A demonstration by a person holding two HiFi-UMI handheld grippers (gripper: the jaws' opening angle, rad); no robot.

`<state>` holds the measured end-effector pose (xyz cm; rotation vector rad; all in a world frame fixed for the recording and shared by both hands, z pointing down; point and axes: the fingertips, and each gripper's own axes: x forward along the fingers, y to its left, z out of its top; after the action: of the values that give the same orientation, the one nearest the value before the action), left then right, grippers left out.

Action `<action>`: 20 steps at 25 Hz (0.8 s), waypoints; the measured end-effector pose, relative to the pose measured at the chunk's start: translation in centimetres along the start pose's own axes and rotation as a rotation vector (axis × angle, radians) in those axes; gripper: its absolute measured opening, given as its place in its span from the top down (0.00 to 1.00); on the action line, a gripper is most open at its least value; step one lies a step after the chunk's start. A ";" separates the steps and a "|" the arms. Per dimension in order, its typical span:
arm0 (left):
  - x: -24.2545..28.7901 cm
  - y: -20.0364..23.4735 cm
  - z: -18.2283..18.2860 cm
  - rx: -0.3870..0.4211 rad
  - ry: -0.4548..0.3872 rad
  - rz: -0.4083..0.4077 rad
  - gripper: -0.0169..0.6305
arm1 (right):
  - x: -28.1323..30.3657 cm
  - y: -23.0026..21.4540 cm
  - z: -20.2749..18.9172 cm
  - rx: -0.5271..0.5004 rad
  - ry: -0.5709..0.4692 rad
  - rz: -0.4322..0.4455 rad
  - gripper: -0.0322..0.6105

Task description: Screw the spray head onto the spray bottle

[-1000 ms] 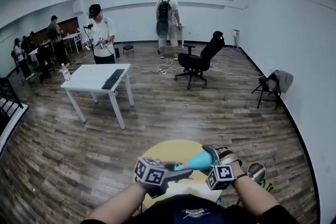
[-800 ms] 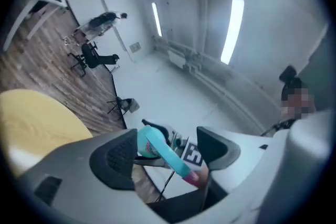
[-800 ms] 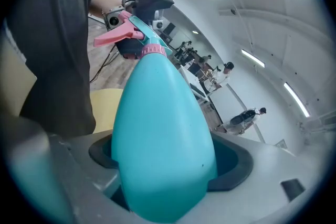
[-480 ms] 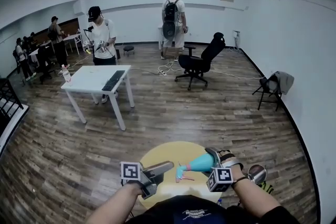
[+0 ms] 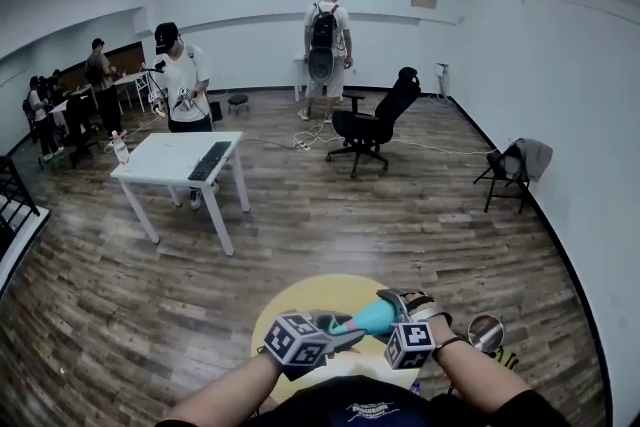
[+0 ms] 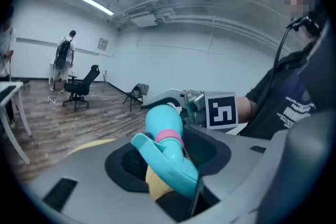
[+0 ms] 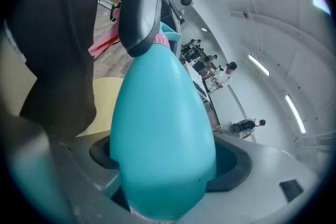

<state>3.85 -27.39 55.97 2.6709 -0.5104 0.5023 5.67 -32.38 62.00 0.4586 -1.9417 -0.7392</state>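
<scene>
Gripping the smooth, teal, egg-shaped plastic spray bottle (image 7: 163, 139) round its wide base, the right gripper (image 5: 398, 305) holds it over the round yellow table (image 5: 290, 300), neck toward 9 o'clock. The left gripper (image 5: 345, 333), clear of it half a second ago, has just closed on the teal, pink-collared spray head (image 6: 170, 165) at the neck.

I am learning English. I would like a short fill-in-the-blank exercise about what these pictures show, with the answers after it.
1. The right gripper is closed on the teal spray ____.
2. The collar of the spray head is ____ in colour.
3. The round table is ____.
4. On the white table lies a black ____.
Missing words: bottle; pink; yellow; keyboard.
</scene>
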 end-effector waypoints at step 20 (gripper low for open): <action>-0.2 -1.0 -1.5 -0.066 0.022 0.014 0.60 | -0.4 0.9 1.3 -0.087 0.005 0.018 0.23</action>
<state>3.66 -25.86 56.93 2.5977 -0.5299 0.5090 4.75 -31.05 61.89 0.3886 -1.8983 -0.8064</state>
